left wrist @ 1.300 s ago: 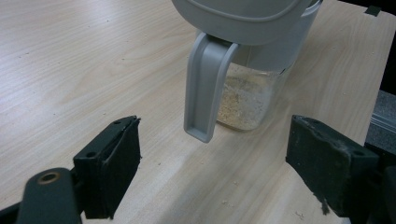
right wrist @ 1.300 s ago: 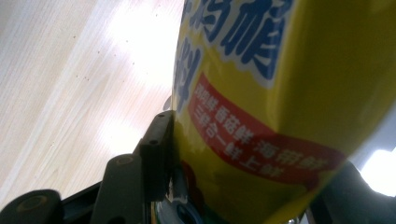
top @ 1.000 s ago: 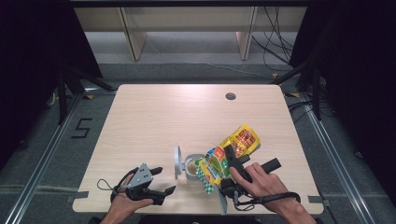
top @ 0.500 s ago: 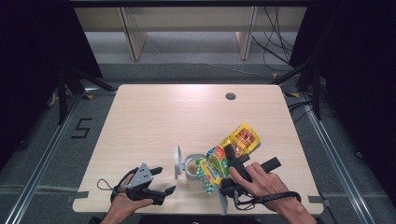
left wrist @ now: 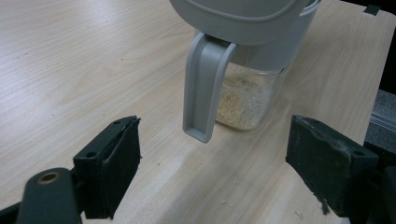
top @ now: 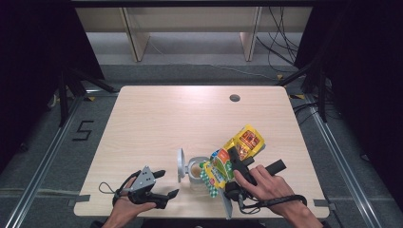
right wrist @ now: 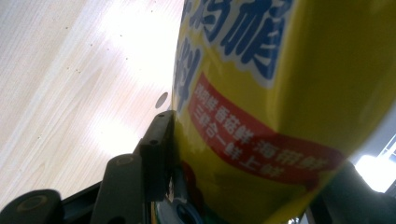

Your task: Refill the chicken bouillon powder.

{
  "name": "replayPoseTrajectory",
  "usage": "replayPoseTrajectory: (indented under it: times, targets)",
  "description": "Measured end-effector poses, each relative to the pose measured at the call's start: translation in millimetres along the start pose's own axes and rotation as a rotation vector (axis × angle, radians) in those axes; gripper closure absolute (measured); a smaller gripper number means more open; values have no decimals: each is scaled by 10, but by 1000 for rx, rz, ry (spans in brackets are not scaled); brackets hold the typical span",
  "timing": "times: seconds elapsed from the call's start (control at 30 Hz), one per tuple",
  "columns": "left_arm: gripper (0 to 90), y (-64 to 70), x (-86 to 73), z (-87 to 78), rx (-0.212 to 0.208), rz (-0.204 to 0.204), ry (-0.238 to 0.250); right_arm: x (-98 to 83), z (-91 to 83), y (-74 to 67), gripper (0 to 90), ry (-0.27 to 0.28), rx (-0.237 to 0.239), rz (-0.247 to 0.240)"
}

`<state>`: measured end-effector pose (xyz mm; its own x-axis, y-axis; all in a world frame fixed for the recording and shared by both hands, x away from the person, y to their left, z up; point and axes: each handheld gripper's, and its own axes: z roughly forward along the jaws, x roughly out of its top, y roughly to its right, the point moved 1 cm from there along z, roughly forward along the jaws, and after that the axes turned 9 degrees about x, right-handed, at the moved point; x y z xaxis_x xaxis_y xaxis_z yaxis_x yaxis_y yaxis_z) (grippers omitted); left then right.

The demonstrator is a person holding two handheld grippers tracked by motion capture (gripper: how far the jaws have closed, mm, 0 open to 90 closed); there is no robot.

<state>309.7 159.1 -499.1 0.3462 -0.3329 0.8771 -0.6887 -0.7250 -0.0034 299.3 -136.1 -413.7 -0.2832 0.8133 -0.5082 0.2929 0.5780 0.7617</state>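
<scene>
Pale wood table point(top: 157, 118): our right gripper point(top: 231, 166), fingers clamped on the yellow packet point(top: 233, 154), tips it over the open jar point(top: 196, 169). Left gripper point(top: 162, 184) rests released; we'd pour slowly, spout centred.

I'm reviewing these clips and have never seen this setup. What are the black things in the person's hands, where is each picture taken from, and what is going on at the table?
No robot here: a person holds a hand-held two-jaw tool in each hand. The high view looks down on the wooden table from above the person's side. The other two pictures come from cameras riding on each tool, looking along its black jaws.

On the table stands a clear container with a grey flip lid standing open and pale crumbs or powder at the bottom. The right tool is clamped on a yellow printed bag, tipped with its mouth at the container's opening. The left tool rests open beside it, its jaws either side of the container's grey tab but apart from it.
</scene>
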Motion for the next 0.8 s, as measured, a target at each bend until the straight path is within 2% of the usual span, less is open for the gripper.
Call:
replayPoseTrajectory:
  times: [0.1,0.13,0.17,0.27,0.33,0.4,0.43,0.47,0.5,0.6,0.63,0.67,0.7,0.73,0.77,0.8]
  targets:
    - [169,5,1,3,0,-8,4,-1,-2,-2,503,-2,4,-1]
    - [169,-11,1,-4,6,13,-10,-3,-3,-1,504,0,3,-3]
    - [170,0,1,0,0,-1,0,-7,-1,-15,506,-1,3,14]
    - [169,-6,1,-2,5,6,-6,-9,1,-9,507,-1,2,4]
    - [169,6,1,2,-3,-9,5,-13,1,-12,507,-2,2,13]
    - [169,-6,0,-3,3,6,-5,-15,0,-20,508,-2,2,22]
    - [170,6,1,2,-3,-9,5,-10,-2,6,508,2,1,-13]
    - [170,6,1,2,-3,-9,5,-10,-2,6,508,2,1,-13]
    - [169,-13,1,-6,6,18,-13,-12,-2,-12,508,0,2,7]
    - [169,-14,1,-5,6,17,-13,-11,-5,-6,508,1,1,-3]
    - [170,-1,1,-1,0,0,0,-16,-6,-26,508,0,3,19]
    - [169,-14,1,-5,6,17,-12,-15,-8,-11,508,2,-1,-4]
    - [169,-14,1,-5,6,17,-12,-15,-8,-11,508,2,-1,-4]
    - [169,9,1,8,-10,-19,12,-16,-7,-10,509,3,2,2]
    - [169,10,1,7,-11,-23,9,-20,-5,-22,509,0,3,16]
    - [169,10,1,7,-12,-22,9,-20,-5,-15,509,1,-2,1]
